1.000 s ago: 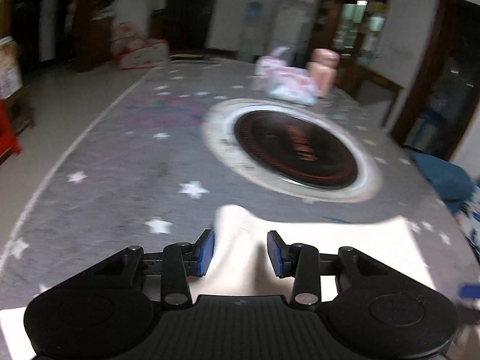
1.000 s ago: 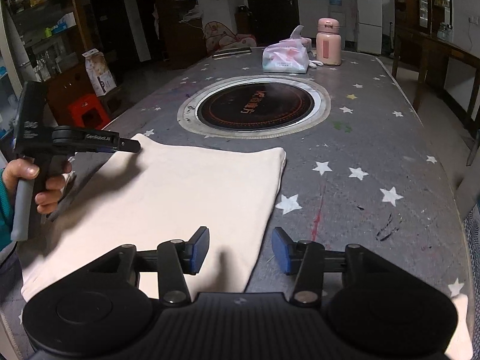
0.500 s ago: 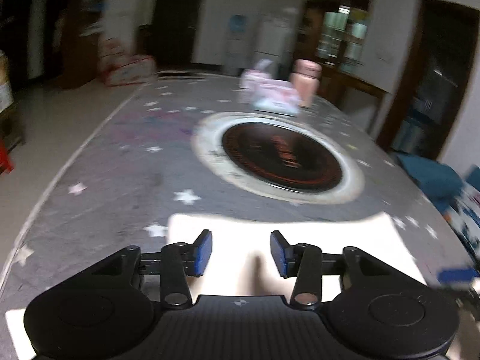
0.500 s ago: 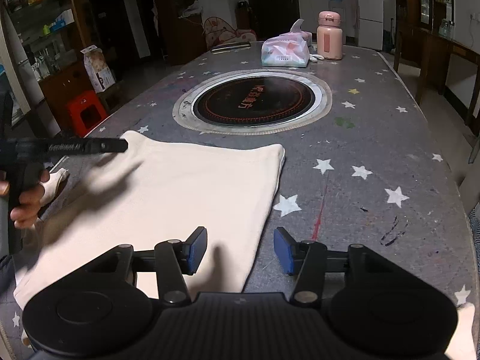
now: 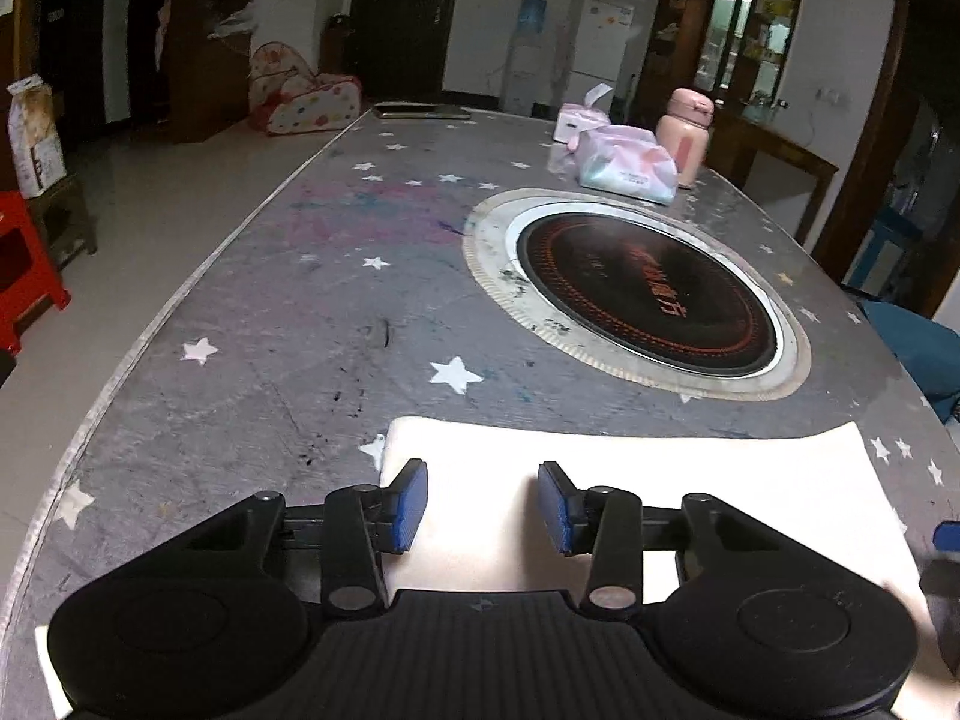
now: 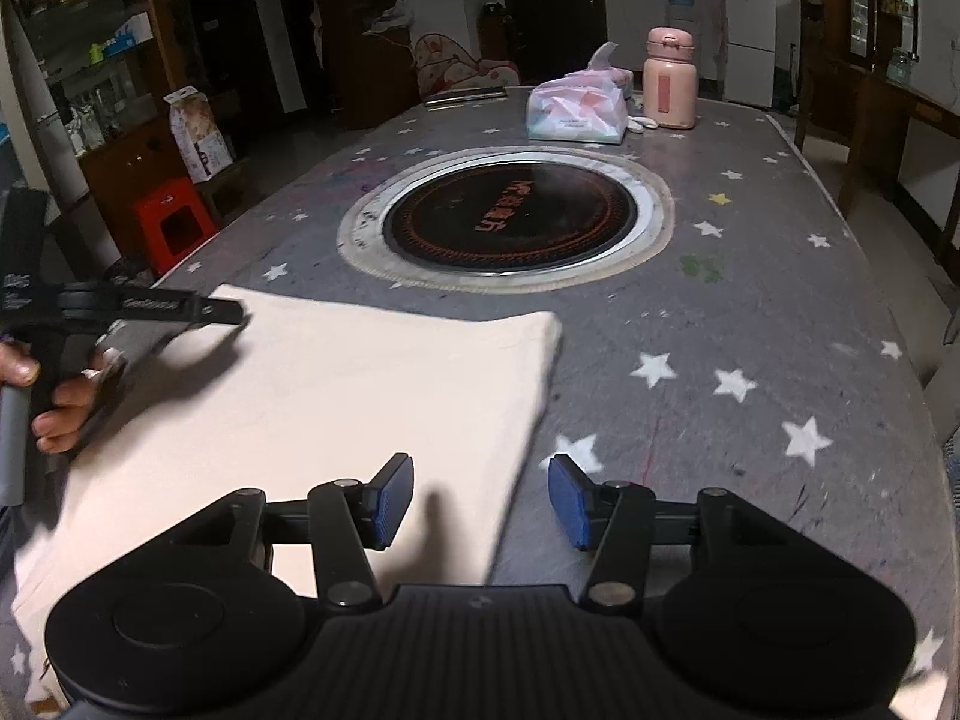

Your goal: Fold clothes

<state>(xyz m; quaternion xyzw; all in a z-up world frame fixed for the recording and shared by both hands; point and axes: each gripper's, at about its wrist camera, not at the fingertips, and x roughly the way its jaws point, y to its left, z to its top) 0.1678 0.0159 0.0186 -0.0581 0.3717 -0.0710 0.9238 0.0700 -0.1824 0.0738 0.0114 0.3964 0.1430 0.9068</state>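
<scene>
A cream-coloured garment [image 6: 336, 396] lay flat on the grey, star-printed surface [image 6: 780, 312], at the near end, its far edge just short of the round induction cooktop [image 6: 510, 222] set into the middle. In the right wrist view the cloth's right edge ran diagonally down toward the camera, and its far right corner lay near a white star on the covering.

The right tool [image 6: 480, 501] hung low over that right edge, its blue-padded jaws spread wide with nothing between them: the left pad sat over the cloth and the right pad over bare surface. Whether the pads touched the fabric could not be told.

The left tool [image 5: 482, 507] was likewise wide apart and empty, positioned over the garment's [image 5: 630, 480] far left corner, with cloth showing between and beyond its pads. From the right wrist view, the same left tool [image 6: 231, 315] appeared side-on at the cloth's far left corner, gripped by the person's left hand [image 6: 66, 402], casting a shadow onto the fabric.

At the far end of the surface stood a pink thermos [image 6: 670, 78], and just beside it lay a tissue pack in a plastic wrap [image 6: 576, 108]. A red plastic stool [image 6: 171, 222] stood on the floor off the left side of the surface.
</scene>
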